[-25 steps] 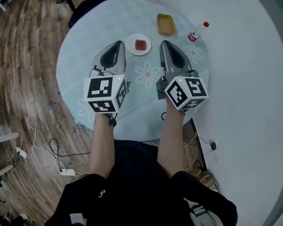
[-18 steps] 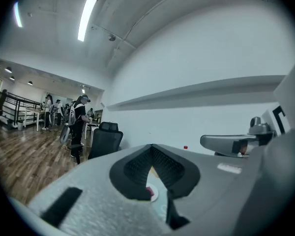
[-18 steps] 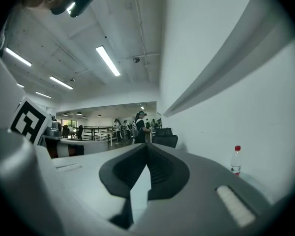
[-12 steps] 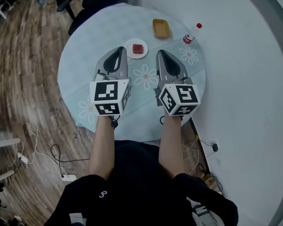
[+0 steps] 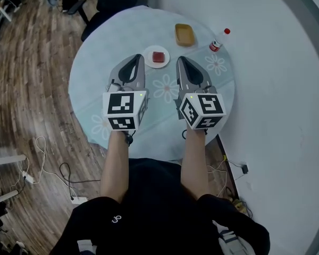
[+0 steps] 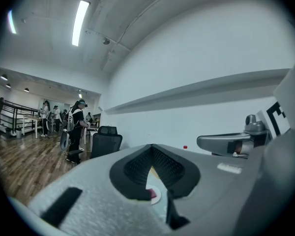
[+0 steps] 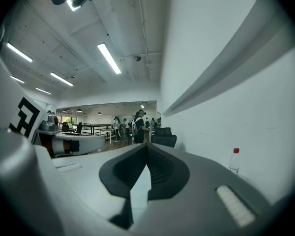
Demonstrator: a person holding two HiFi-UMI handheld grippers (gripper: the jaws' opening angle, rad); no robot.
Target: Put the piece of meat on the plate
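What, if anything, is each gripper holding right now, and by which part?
Nothing is held. The left gripper and the right gripper both have their jaws together and empty. The piece of meat lies on the plate.

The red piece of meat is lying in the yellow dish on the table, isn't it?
Not quite. The piece of meat is lying on the white plate on the table, not in the yellow dish. The head view shows this: the dish stands apart from the plate, nearer the bottle, and looks empty.
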